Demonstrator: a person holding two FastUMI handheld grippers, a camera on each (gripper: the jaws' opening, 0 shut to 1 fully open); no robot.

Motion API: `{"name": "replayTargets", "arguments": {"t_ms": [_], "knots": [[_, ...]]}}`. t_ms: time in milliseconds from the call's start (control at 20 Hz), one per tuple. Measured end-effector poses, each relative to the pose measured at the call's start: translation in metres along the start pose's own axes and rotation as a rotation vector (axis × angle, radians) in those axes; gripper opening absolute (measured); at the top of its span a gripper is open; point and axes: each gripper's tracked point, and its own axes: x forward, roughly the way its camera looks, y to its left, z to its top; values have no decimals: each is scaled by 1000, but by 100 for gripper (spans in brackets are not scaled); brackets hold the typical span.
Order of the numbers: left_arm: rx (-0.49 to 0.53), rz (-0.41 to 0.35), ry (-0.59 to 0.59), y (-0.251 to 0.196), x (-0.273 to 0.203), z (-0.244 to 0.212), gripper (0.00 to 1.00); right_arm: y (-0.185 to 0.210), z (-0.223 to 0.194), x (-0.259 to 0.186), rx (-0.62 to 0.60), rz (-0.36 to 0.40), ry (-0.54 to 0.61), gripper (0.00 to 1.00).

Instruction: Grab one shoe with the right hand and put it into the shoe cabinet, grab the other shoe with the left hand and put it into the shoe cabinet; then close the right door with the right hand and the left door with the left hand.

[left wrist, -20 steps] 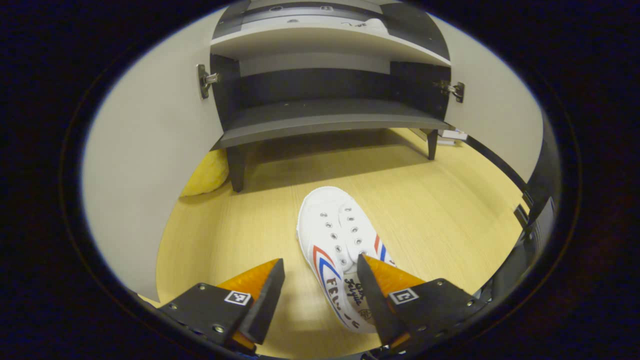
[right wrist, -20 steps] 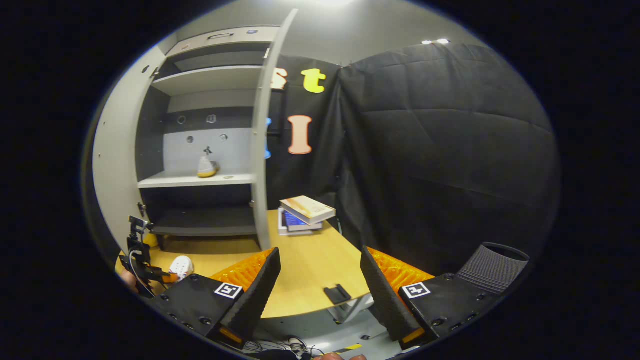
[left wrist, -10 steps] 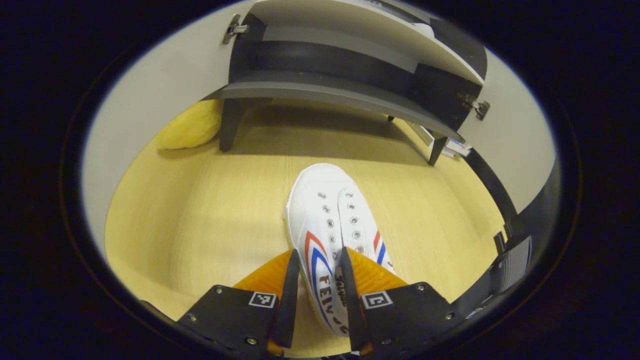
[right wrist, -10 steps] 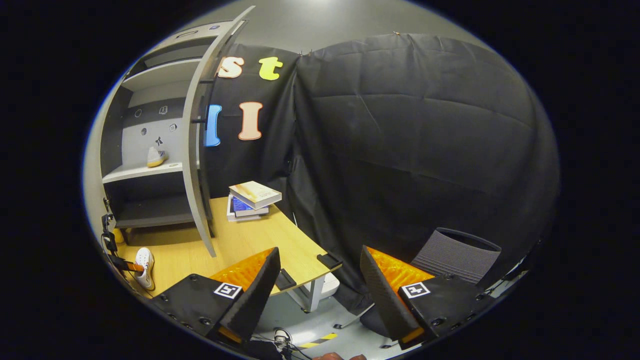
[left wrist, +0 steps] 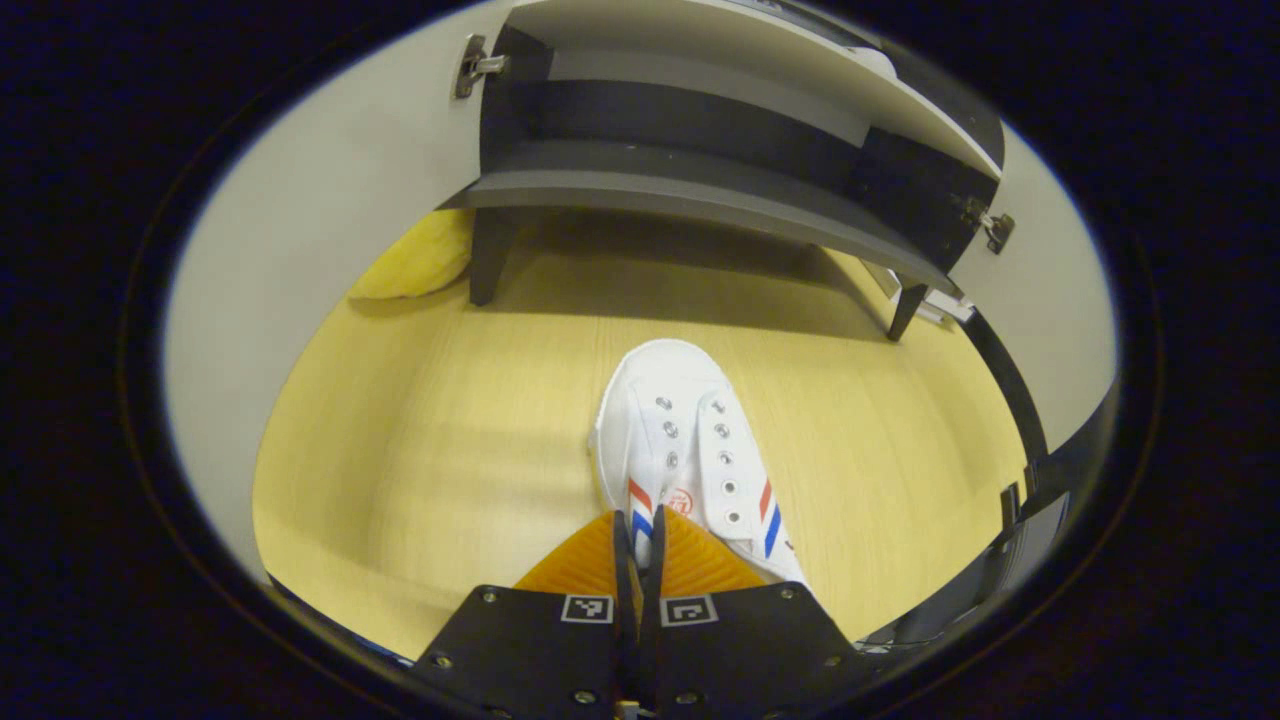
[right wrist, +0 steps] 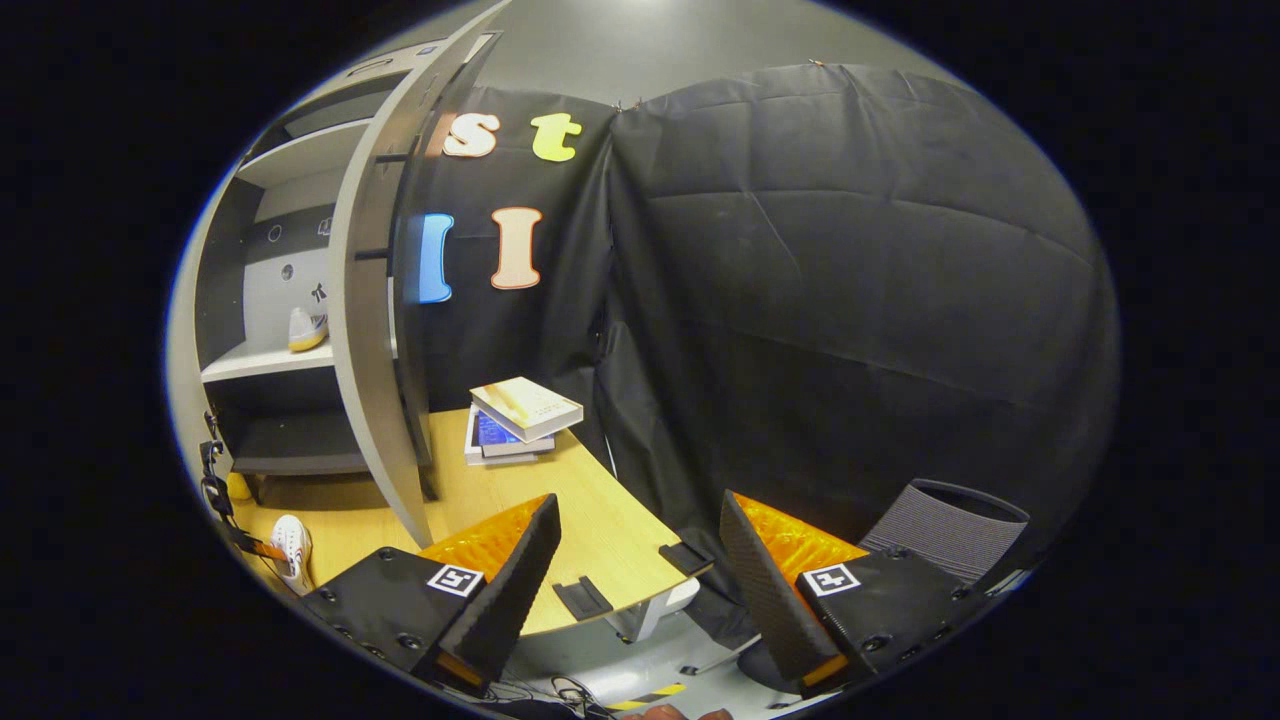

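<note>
A: What's the biggest thing in front of you?

B: The grey shoe cabinet (left wrist: 700, 190) with pale shelves, standing on the light wooden worktop (left wrist: 440, 440). Its pale left door (left wrist: 300, 250) and right door (right wrist: 375, 330) are swung wide, I'd say so both shoes can go in before closing.

A: And the shoes?

B: One white canvas shoe with a yellowish sole (right wrist: 307, 328) sits on the cabinet's middle shelf. The other white canvas shoe with red and blue stripes (left wrist: 690, 450) lies on the worktop in front of the cabinet, toe towards it.

A: Your tongs?

B: The left tongs (left wrist: 637, 560) are pressed nearly together, pinching the shoe's side wall by the heel opening; a thin edge is the easiest thing to hold. The right tongs (right wrist: 640, 575) are spread and carry nothing, well away from the cabinet.

A: Changed from a second ago?

B: Yes. Then my left tongs were wide open astride the shoe; they've since closed on it.
</note>
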Motion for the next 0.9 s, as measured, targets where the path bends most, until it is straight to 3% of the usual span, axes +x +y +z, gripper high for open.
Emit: {"name": "replayTargets", "arguments": {"t_ms": [250,600,900], "knots": [[-13,4,-99,6,-14,20,2,6,26,62,16,24,-41,100],[73,-26,-362,15,-68,69,1,19,57,132,20,78,-72,98],[58,-30,-545,12,-44,66,2,28,75,159,3,140,-124,100]]}}
